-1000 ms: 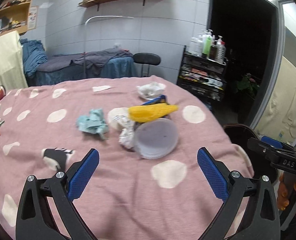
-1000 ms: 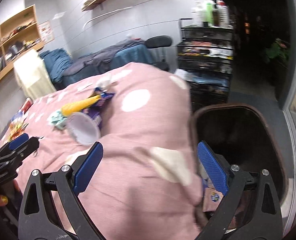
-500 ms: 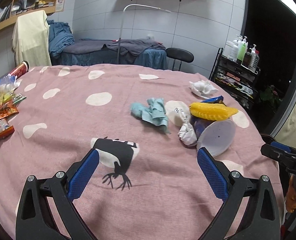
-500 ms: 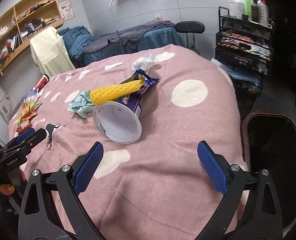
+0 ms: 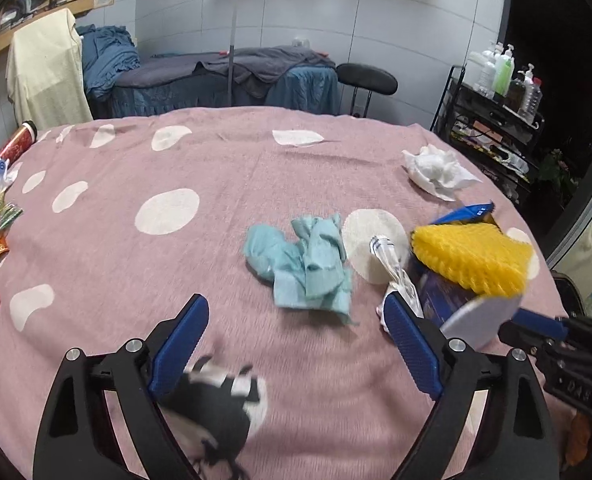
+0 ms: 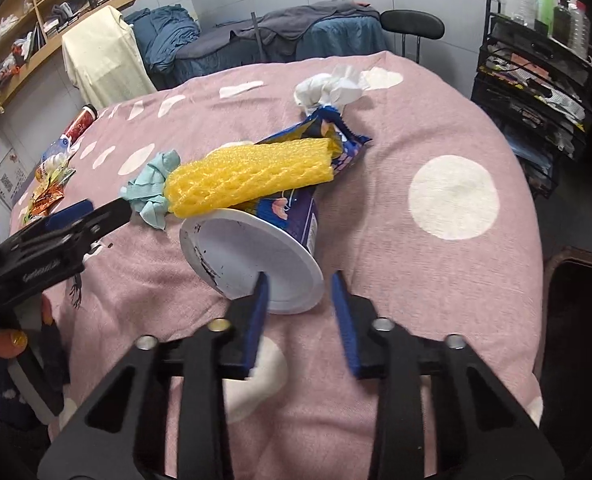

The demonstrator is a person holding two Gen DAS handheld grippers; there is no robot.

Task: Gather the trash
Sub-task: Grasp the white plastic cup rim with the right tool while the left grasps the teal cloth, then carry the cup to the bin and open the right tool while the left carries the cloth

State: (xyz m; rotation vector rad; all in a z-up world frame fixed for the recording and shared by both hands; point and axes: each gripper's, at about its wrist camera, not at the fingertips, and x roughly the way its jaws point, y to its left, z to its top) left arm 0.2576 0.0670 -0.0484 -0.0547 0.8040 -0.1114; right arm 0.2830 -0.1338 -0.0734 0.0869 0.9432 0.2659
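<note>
Left gripper (image 5: 296,336) fingers spread wide; right gripper (image 6: 300,308) fingers just narrowed, gap remaining.

A tiled treatment room around a pink-covered table

We see pale grey tiled walls (image 5: 395,36), a massage bed draped in grey and blue covers (image 5: 232,76), a round black stool (image 5: 367,79), a cream towel hung over a stand (image 5: 48,76), wooden wall shelves (image 6: 52,20), a black wire rack of bottles (image 6: 535,52) and the pink cloth with white dots (image 5: 136,264).

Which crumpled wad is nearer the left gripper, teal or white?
The teal crumpled wad, lying just ahead of the left gripper. The white crumpled wad sits much farther back, toward the far right edge of the pink tablecloth.
</note>
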